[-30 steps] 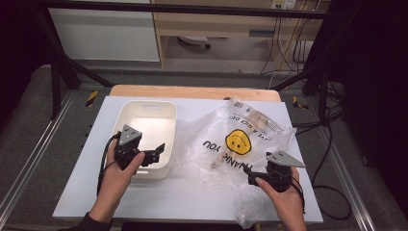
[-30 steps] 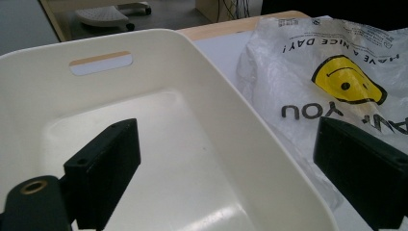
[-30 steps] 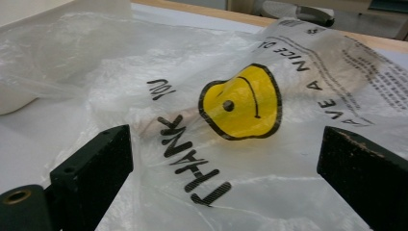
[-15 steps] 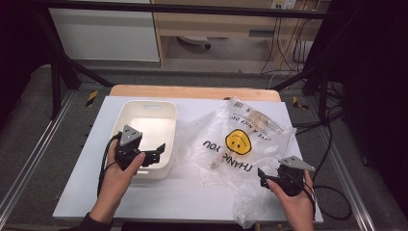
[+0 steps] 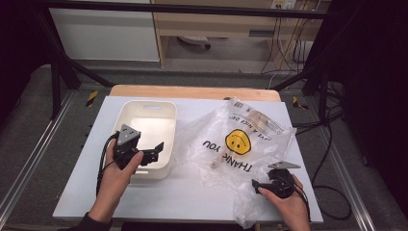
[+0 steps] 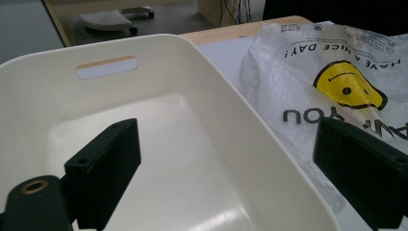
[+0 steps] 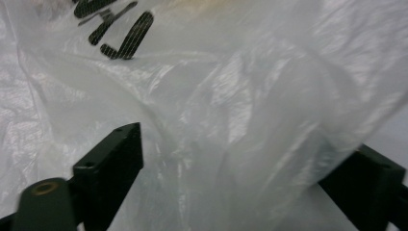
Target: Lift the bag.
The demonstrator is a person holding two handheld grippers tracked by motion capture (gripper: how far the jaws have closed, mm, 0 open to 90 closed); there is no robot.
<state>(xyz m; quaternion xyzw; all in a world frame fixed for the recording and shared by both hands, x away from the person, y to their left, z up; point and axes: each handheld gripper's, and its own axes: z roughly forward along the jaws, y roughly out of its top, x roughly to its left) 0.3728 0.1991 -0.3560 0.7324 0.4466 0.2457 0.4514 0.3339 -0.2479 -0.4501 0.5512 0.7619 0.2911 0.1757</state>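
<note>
high view: the right gripper [image 5: 260, 185] has dropped toward the person's edge of the white table [image 5: 192, 202] over the last second and now sits at the near, crumpled edge of the thin clear plastic bag with a yellow smiley face and black "thank you" lettering [image 5: 240, 144]. the bag lies spread over the right half of the table, just beside the white rectangular plastic bin [image 5: 146, 130]. the left gripper [image 5: 156, 151] has stayed where it was, hovering over the bin's near right corner.

left gripper view: its jaws stand wide apart, one over the bin's hollow, the other out past the rim [image 6: 288, 192] above the bag [image 6: 337, 82]. nothing is gripped.

right gripper view: the jaws have just been closing a little yet remain wide, with a raised fold of the bag's film [image 7: 250, 144] between them. the pads do not look pressed on it, so it has no hold yet.

judging from this, the right side is lining up a pinch on the bag's edge, and more closing is needed.
</note>
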